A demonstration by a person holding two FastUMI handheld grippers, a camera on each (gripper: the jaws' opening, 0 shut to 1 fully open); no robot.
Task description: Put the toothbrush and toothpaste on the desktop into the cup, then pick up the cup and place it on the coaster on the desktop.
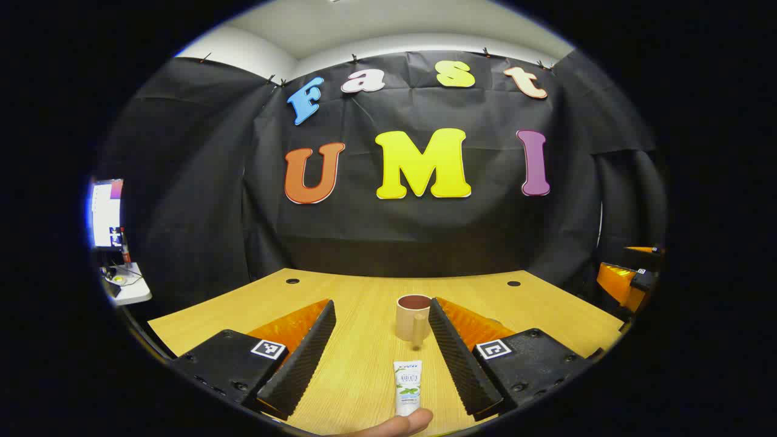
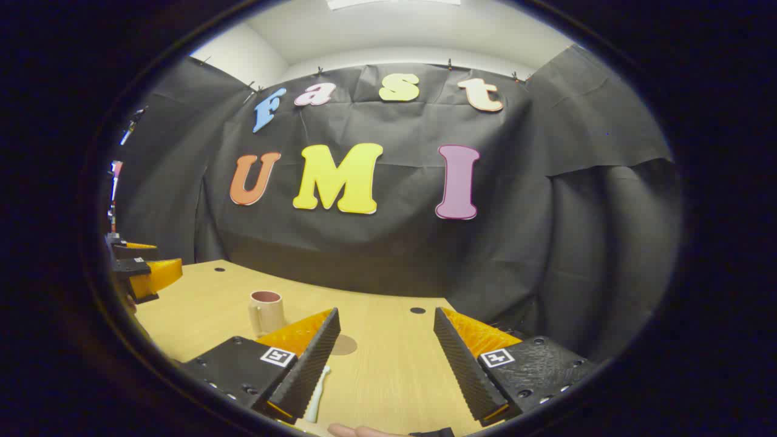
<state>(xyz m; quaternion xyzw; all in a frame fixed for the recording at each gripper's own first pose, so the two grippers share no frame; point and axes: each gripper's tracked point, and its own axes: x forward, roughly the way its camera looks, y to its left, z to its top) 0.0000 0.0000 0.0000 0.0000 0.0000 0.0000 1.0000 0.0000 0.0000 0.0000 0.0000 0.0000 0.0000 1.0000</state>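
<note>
A beige cup with a dark inside stands upright on the wooden desk, ahead of my open left gripper and close to its right finger. A white toothpaste tube lies flat between that gripper's fingers, nearer the camera, with a fingertip at its near end. In the right gripper view the cup stands to the left, a round brown coaster lies flat just past the left finger, and a white toothbrush lies beside that finger. My right gripper is open over bare desk.
The right gripper shows at the far right of the left gripper view, and the left gripper at the far left of the right gripper view. A screen stands beyond the desk's left edge. Cable holes dot the desk's back.
</note>
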